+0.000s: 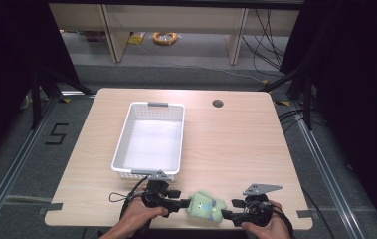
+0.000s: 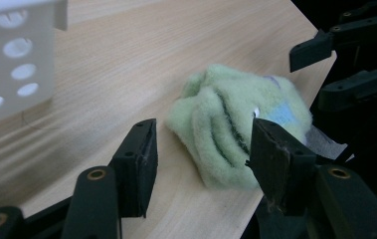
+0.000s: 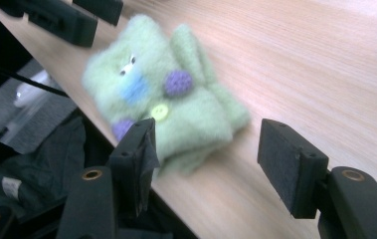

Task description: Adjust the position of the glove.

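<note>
A light green plush toy (image 1: 206,205) with purple and yellow buttons lies on the wooden table (image 1: 235,144), right at its near edge. My left gripper (image 1: 180,198) is at the toy's left side. In the left gripper view its jaws (image 2: 203,149) stand apart, with the toy (image 2: 235,129) just ahead and partly behind the right-hand pad. My right gripper (image 1: 231,209) is at the toy's right side. Its jaws (image 3: 208,149) are also apart, and the toy (image 3: 161,109) reaches in near the left-hand pad without being pinched. Each gripper view shows the other gripper (image 2: 325,50) (image 3: 76,20) beyond the toy.
A white perforated basket (image 1: 121,139) stands on the table beyond the left gripper, and its corner (image 2: 17,64) shows in the left gripper view. A round cable hole (image 1: 218,103) sits near the table's far edge. Dark frames and cables flank the table.
</note>
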Motion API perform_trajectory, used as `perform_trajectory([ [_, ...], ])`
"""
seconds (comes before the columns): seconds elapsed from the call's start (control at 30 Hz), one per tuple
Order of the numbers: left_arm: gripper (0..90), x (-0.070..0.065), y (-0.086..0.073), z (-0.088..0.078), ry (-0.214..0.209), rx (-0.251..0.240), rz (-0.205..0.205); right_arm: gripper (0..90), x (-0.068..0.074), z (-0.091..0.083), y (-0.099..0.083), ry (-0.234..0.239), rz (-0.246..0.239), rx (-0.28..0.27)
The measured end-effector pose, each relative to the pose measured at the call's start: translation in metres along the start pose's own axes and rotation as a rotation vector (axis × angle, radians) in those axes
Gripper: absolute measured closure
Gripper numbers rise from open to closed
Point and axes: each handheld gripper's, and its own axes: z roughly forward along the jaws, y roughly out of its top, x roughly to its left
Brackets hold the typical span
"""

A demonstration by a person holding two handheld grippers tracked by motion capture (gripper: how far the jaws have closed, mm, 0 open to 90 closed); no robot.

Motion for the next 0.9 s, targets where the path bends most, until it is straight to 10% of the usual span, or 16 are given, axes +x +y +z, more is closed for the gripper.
perform_trajectory([
  [0.9,52.6,-0.005,-0.008,0.033,-0.002,0.078,0.047,46.4,-0.015,0.036,0.012,0.04,-0.006,0.1],
])
